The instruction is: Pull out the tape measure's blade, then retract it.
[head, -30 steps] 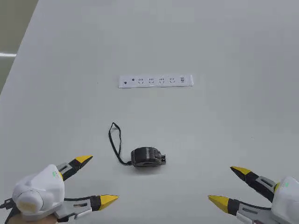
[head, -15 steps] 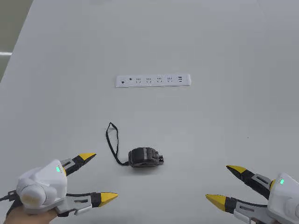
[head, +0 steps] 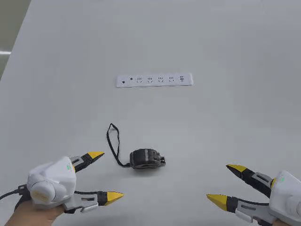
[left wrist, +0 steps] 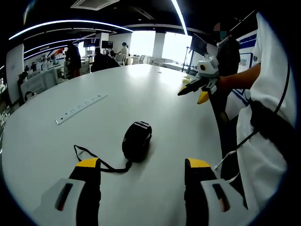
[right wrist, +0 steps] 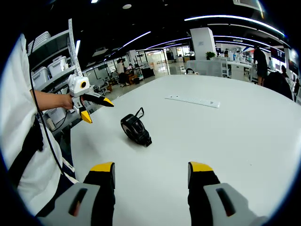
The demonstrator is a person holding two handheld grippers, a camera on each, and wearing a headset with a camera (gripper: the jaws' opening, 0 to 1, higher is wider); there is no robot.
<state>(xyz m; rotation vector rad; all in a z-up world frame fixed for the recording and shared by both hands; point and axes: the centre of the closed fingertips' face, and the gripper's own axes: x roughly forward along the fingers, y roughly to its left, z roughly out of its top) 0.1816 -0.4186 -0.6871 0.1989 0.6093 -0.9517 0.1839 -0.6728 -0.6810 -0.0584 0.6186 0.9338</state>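
Observation:
A black tape measure [head: 146, 158] lies on the white table [head: 225, 108], its black wrist strap [head: 114, 143] looping away to the left; its blade is not drawn out. It lies ahead of the jaws in the left gripper view [left wrist: 137, 140] and in the right gripper view [right wrist: 135, 128]. My left gripper [head: 104, 175] hovers open at the lower left, a short way from the strap. My right gripper [head: 225, 183] hovers open at the lower right, farther from the case. Neither holds anything.
A white power strip [head: 154, 80] lies flat on the table beyond the tape measure. The table's left edge [head: 14, 56] runs diagonally at the far left. In the gripper views, people and shelving stand in the room beyond the table.
My left gripper has moved slightly right, toward the tape measure's strap. The right gripper has shifted only a little. The tape measure has stayed in place.

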